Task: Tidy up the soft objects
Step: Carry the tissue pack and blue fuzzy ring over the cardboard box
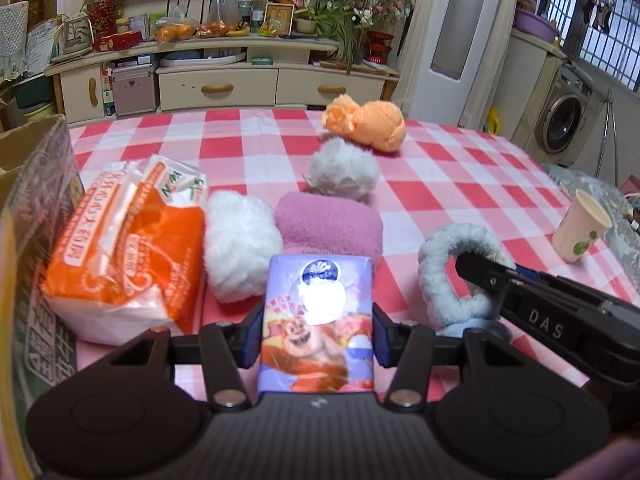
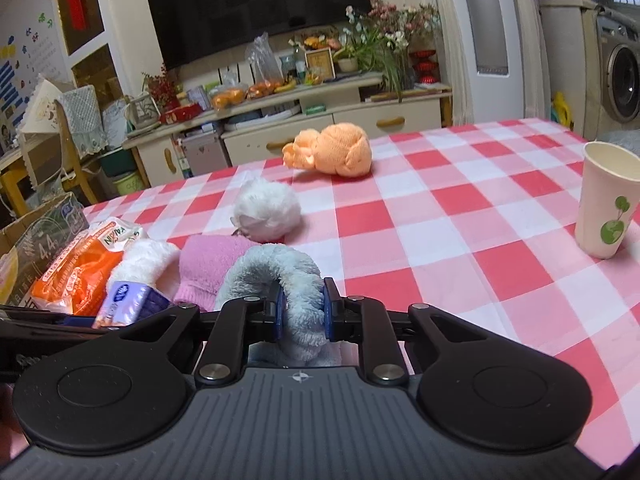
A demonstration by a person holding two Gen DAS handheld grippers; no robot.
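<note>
Checked table (image 1: 460,168) underneath; cardboard box (image 1: 36,184) at the far left edge, likely the drop spot, so nearer the left hand than the right. Beside the box, in a row running rightward: orange tissue bag (image 1: 124,248), white plush (image 1: 240,240), pink towel (image 1: 328,228), with a white pompom (image 1: 344,172) just behind the towel and an orange cloth roll (image 1: 368,124) well apart at the far edge. Left gripper (image 1: 318,330) clamped on a tissue pack (image 1: 316,320), long axis pointing away along the fingers, lifted just in front of plush and towel. Right gripper (image 2: 303,312) squeezed tight on a blue scrunchie (image 2: 276,276), loop arching forward, just right of the pack. Paper cup (image 2: 606,200) upright far right, clear of any leftward path; bag and plush standing between the held items and the box.
</note>
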